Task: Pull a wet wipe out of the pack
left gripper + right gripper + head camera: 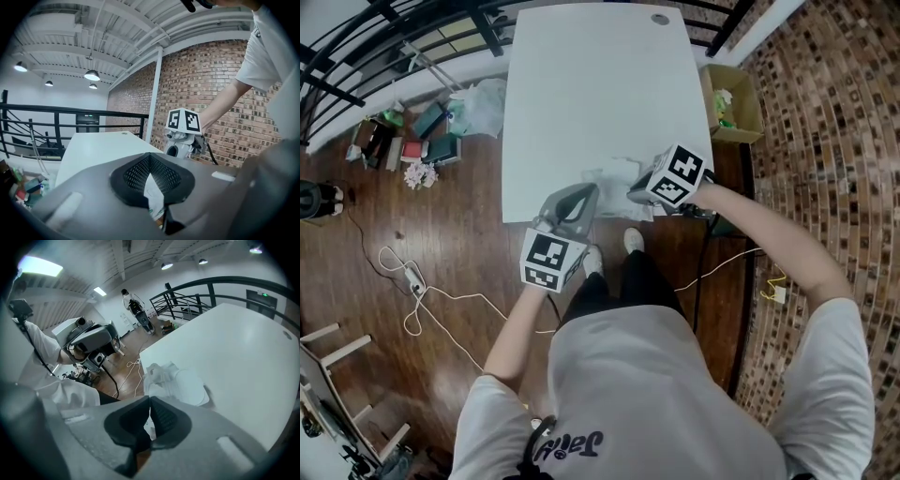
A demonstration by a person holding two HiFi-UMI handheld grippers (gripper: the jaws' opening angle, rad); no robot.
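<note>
The wet wipe pack (pixel 617 176) lies near the front edge of the white table (pixel 600 84). Its round lid (pixel 190 387) stands open, and crumpled white wipe (pixel 159 373) rises from the opening. My left gripper (pixel 589 194) reaches in from the front left, its jaws shut on the pack's near edge (pixel 153 199), which shows white with a little print between the pads. My right gripper (pixel 635 195) comes in from the right, pointing steeply down over the pack. Its pads (pixel 161 416) are pressed together, with a white bit of wipe (pixel 148 428) caught between them.
A cardboard box (pixel 733 103) stands on the floor right of the table. Boxes and bags (pixel 422 141) lie on the floor at the left, by a black railing (pixel 356 37). A white cable and power strip (pixel 417 281) trail over the wood floor.
</note>
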